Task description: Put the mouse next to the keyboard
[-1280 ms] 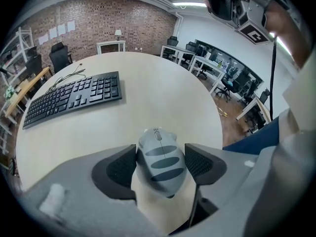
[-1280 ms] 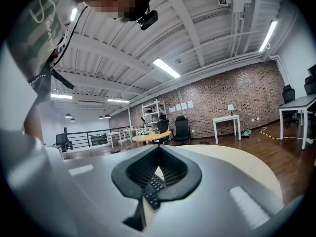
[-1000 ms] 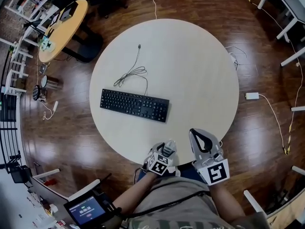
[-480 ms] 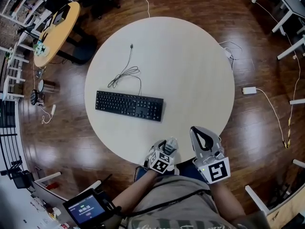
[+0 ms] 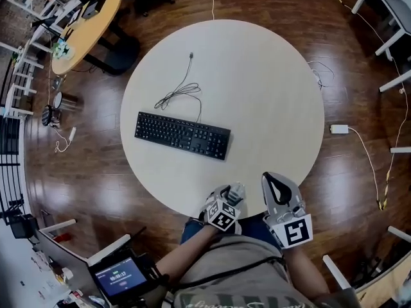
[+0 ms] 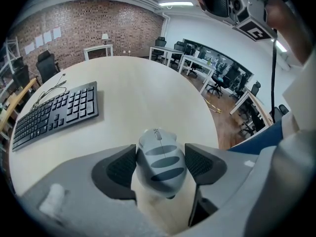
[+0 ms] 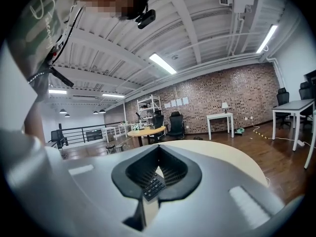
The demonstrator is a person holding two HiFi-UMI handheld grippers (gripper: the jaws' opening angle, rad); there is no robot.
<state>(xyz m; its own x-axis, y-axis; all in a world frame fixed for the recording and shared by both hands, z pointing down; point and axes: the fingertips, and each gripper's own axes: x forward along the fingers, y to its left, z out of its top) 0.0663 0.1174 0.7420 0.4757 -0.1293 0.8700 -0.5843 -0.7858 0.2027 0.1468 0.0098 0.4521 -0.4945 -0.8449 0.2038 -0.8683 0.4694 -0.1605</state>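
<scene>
From the head view, your left tongs (image 5: 235,192) hover at the 6 o'clock edge of the round table (image 5: 270,88). The right tongs (image 5: 273,181) are just beside them at 3 o'clock. The keyboard (image 5: 182,135) lies well apart from both, towards 10 o'clock from the left tongs. Its loose cable (image 5: 182,92) trails off its far side towards 12 o'clock.

In the left gripper view, the tongs are clamped on the grey mouse (image 6: 160,161), one pad on each flank. The wheel end points away from you, and the mouse is up off the table. The keyboard sits at 10 o'clock from it, with bare tabletop between.

In the right gripper view, those tongs are closed with nothing in them. Only a sliver of keyboard shows through the gap behind the pads.

The carry looks barely begun. Take the mouse towards 10 o'clock, to the keyboard's near right-hand end. Level it and lower it until its belly meets the table, then part the pads. Stay clear of the cable side.
</scene>
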